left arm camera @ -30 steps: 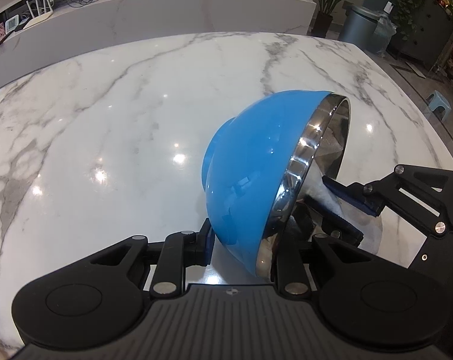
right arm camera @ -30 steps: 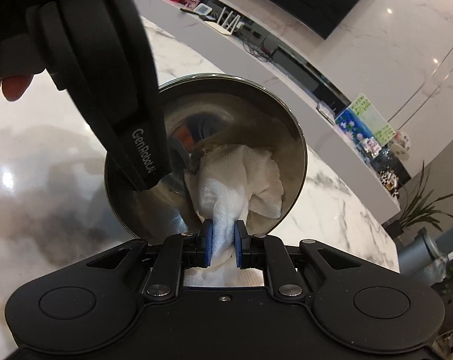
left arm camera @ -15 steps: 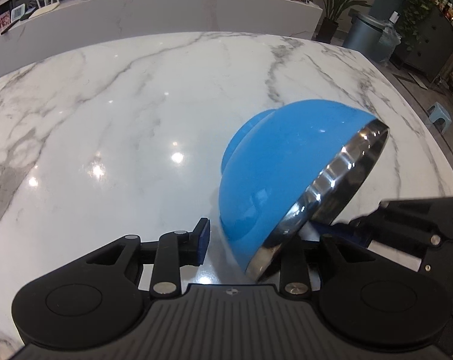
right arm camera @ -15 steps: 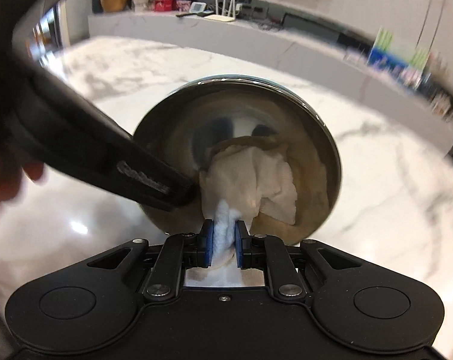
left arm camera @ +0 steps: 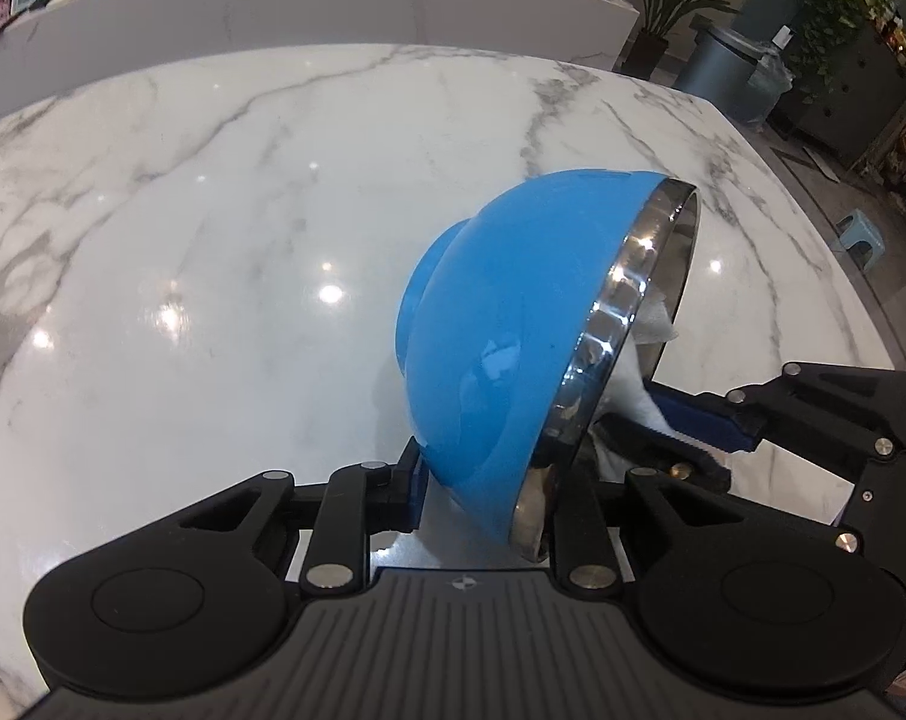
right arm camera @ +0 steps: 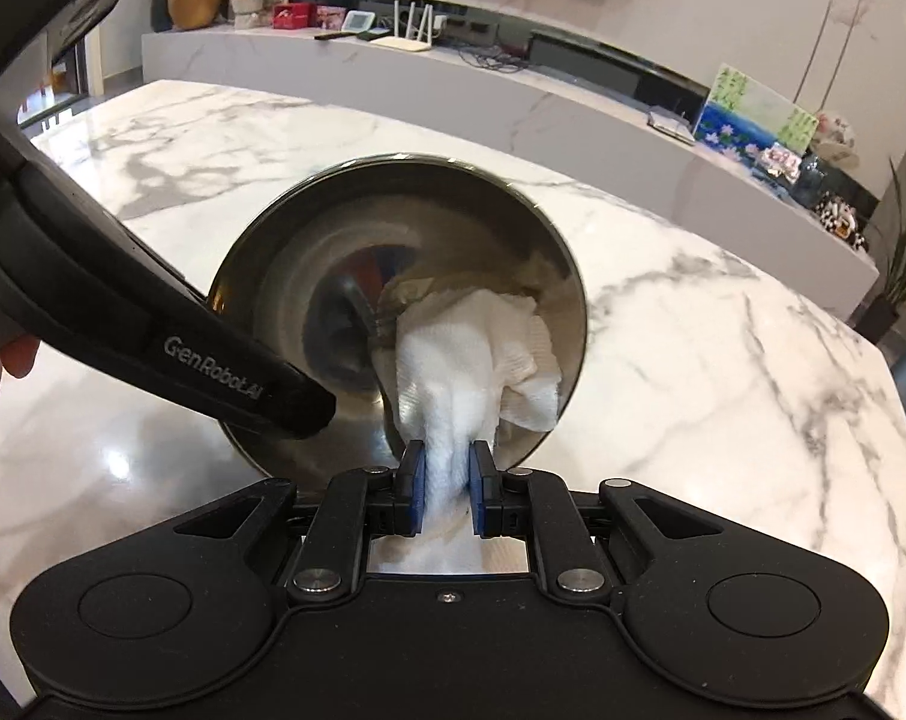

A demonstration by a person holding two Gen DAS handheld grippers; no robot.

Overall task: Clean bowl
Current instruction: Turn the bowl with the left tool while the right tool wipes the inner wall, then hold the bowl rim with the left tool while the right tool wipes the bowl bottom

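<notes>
My left gripper (left arm camera: 483, 492) is shut on the rim of the bowl (left arm camera: 513, 324), blue outside and steel inside, and holds it tilted on its side above the marble table. In the right wrist view the bowl's steel inside (right arm camera: 309, 300) faces me. My right gripper (right arm camera: 444, 480) is shut on a wad of white paper towel (right arm camera: 471, 354) that presses against the lower right of the bowl's inner wall. The towel (left arm camera: 651, 324) and the right gripper (left arm camera: 693, 420) also show past the rim in the left wrist view. The left gripper's body (right arm camera: 153, 324) crosses the right wrist view at left.
The white marble table (left arm camera: 213, 240) spreads under and around the bowl. Its right edge (left arm camera: 861, 300) drops to the floor, where a grey bin (left arm camera: 729, 72), plants and a small blue stool (left arm camera: 861, 240) stand. A long white counter (right arm camera: 513, 96) with small items runs behind.
The bowl has tilted back more upright on its side after leaning over half a second ago. The towel has shifted inside the bowl toward the lower right wall.
</notes>
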